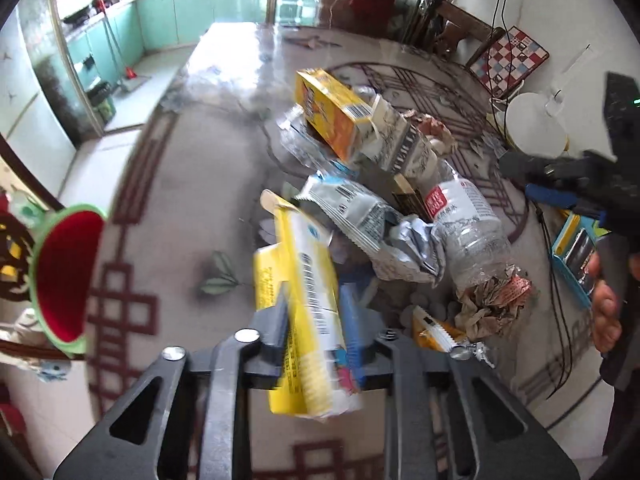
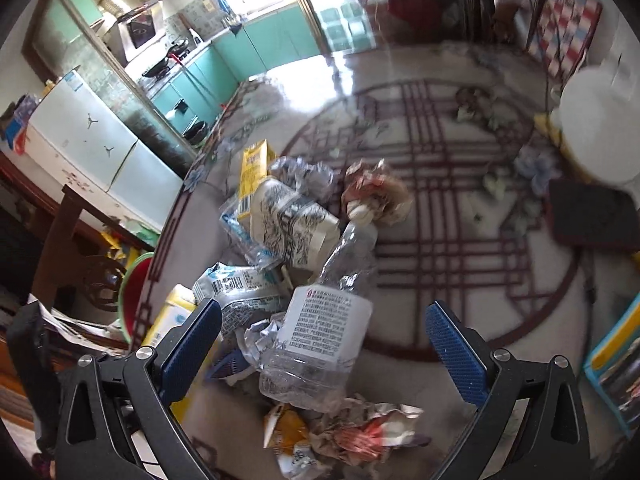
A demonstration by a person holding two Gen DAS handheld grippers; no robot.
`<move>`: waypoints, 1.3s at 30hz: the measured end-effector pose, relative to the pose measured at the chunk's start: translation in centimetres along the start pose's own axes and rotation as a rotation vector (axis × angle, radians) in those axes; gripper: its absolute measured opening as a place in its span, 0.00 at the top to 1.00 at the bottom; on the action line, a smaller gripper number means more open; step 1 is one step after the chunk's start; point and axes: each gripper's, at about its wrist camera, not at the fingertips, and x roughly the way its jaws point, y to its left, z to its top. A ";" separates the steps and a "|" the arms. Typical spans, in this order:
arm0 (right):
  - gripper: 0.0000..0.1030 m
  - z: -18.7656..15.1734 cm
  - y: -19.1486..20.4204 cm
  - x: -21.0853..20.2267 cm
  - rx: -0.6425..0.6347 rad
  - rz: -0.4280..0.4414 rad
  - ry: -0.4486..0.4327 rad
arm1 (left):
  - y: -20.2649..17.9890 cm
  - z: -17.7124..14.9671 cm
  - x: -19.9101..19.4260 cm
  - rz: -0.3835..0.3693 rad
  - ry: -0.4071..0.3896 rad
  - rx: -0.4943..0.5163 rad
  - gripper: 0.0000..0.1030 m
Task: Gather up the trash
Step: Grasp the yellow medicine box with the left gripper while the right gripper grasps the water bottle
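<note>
My left gripper (image 1: 314,316) is shut on a yellow and white carton (image 1: 306,300) and holds it above the glass table. Beyond it lies a trash pile: an orange box (image 1: 332,114), a silver wrapper (image 1: 360,210), a crushed plastic bottle (image 1: 468,224) and crumpled paper (image 1: 496,300). My right gripper (image 2: 324,340) is open, its blue pads either side of the crushed bottle (image 2: 324,320), without touching it. Wrappers (image 2: 236,292) and crumpled paper (image 2: 360,436) lie around it. The right gripper also shows at the right edge of the left wrist view (image 1: 568,184).
A green bin with a red inside (image 1: 64,276) stands left of the table, also seen in the right wrist view (image 2: 134,292). A white round object (image 2: 596,120) and a black pad (image 2: 592,216) sit on the table's right. Cables and a blue box (image 1: 576,248) lie there too.
</note>
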 end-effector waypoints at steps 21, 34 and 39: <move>0.53 0.2 -1.1 3.2 0.080 0.115 0.037 | 6.1 -1.1 -1.1 0.069 -0.003 -0.175 0.26; 0.99 1.3 -0.1 -2.6 0.026 0.092 -0.093 | 8.8 -2.7 1.4 0.071 0.091 -0.263 0.23; 0.97 0.4 -0.3 -1.7 -0.002 0.059 -0.051 | 8.6 -3.0 2.4 0.063 0.118 -0.257 0.23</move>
